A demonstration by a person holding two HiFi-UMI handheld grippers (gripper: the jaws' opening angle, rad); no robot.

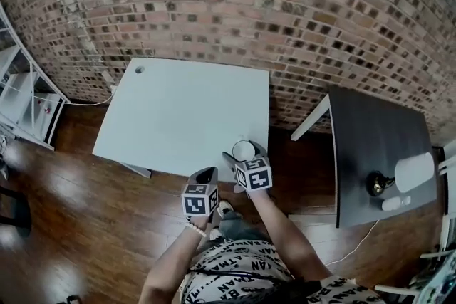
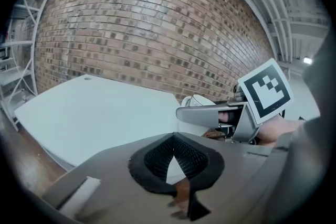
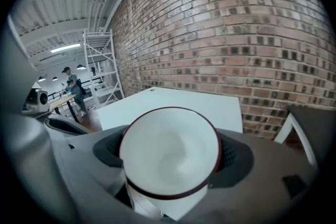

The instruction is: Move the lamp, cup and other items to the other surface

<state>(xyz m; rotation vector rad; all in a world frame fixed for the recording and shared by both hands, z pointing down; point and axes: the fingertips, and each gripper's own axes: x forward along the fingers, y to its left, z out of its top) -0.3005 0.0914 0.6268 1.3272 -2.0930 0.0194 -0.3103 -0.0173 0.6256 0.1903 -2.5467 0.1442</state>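
A white cup with a dark red rim sits between the jaws of my right gripper, which is shut on it, over the front right corner of the white table. The right gripper view shows the cup from above, empty. My left gripper hangs just left of it off the table's front edge, its jaws shut with nothing in them. The lamp, black base and white shade, lies on the dark table at the right beside a small white item.
A brick wall runs behind both tables. A white shelf unit stands at far left. A cable trails on the wood floor by the dark table. A scaffold and a distant person show in the right gripper view.
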